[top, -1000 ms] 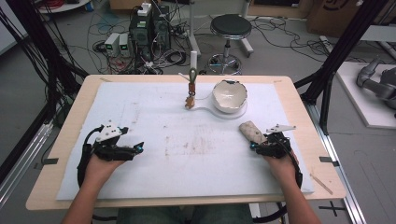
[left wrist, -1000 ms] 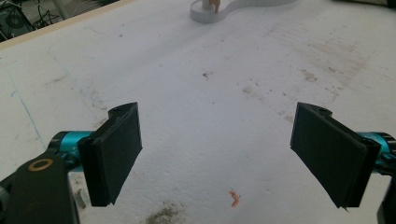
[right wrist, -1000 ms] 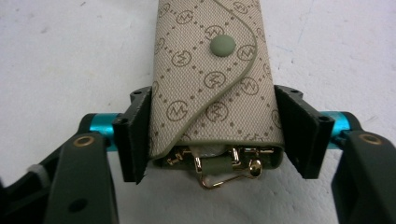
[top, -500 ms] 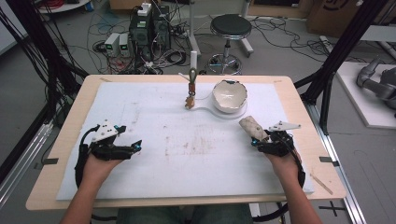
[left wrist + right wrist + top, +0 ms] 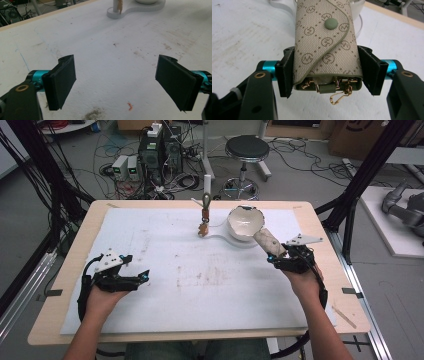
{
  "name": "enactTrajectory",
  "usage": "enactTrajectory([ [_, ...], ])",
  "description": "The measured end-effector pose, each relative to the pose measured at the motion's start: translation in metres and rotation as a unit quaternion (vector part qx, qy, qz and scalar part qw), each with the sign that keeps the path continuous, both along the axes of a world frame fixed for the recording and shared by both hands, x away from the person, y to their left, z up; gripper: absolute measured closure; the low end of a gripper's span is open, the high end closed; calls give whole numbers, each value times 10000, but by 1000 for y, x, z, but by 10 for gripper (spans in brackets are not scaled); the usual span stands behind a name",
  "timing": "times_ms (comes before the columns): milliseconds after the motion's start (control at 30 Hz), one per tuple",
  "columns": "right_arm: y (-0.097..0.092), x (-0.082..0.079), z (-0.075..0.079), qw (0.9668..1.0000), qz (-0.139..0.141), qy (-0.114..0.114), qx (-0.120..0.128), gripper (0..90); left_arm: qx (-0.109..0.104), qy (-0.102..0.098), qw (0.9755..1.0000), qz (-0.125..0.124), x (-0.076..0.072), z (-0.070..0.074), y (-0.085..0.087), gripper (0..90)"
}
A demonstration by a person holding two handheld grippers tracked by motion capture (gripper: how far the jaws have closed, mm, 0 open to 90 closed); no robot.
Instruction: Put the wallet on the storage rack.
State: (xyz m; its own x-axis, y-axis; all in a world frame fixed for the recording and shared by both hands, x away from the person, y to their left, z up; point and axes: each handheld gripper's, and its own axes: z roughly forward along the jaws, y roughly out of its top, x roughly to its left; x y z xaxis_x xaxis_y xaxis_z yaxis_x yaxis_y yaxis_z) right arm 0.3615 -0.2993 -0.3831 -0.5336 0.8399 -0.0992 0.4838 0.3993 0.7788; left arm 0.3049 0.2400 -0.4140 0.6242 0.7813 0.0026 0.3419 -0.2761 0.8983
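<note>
The right tongs (image 5: 276, 254) have just finished closing on the key pouch (image 5: 268, 242), and set against the high view of a second ago the pouch now sits higher and closer to the bowl (image 5: 245, 222), off the white mat (image 5: 165, 250) rather than lying on it. That suggests the pick-up is done and the carry has begun, probably toward the bowl or the small hook stand (image 5: 205, 215) behind it, though where it is meant to go cannot be told. In the right gripper view the two black pads press the flanks of the pouch (image 5: 325, 42) near its open lower end, where gold key hooks (image 5: 338, 96) hang out; the snapped flap points away from the hand. The grip looks firm and centred, with the pouch sticking out well beyond the pads, so it may swing if the hand turns fast. The left tongs (image 5: 141, 276) are unchanged from the earlier high views, resting low over the near left part of the mat; in the left gripper view (image 5: 117, 85) their pads stand wide apart with nothing between them, just stained mat and a small red scrap (image 5: 130, 106) below. The table (image 5: 80, 245) edge stays bare around the mat.
</note>
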Motion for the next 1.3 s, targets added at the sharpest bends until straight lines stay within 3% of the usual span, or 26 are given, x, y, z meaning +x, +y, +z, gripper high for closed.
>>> enactTrajectory([
  [267, 20, 24, 20, 9996, 138, -52, -235, 368, -12, -18, 10000, -3, -1, 1, 0, 167],
  [500, 38, 45, 27, 9991, 186, 1, -385, 368, -22, -9, 10000, 32, -1, 1, 2, 167],
  [767, 56, 68, 26, 9979, 192, 177, -600, 367, 4, -6, 10000, 29, -2, 1, 4, 167],
  [1300, 71, 99, 19, 9961, -48, 419, -772, 365, 6, -3, 10000, 82, -3, 1, 6, 167],
])
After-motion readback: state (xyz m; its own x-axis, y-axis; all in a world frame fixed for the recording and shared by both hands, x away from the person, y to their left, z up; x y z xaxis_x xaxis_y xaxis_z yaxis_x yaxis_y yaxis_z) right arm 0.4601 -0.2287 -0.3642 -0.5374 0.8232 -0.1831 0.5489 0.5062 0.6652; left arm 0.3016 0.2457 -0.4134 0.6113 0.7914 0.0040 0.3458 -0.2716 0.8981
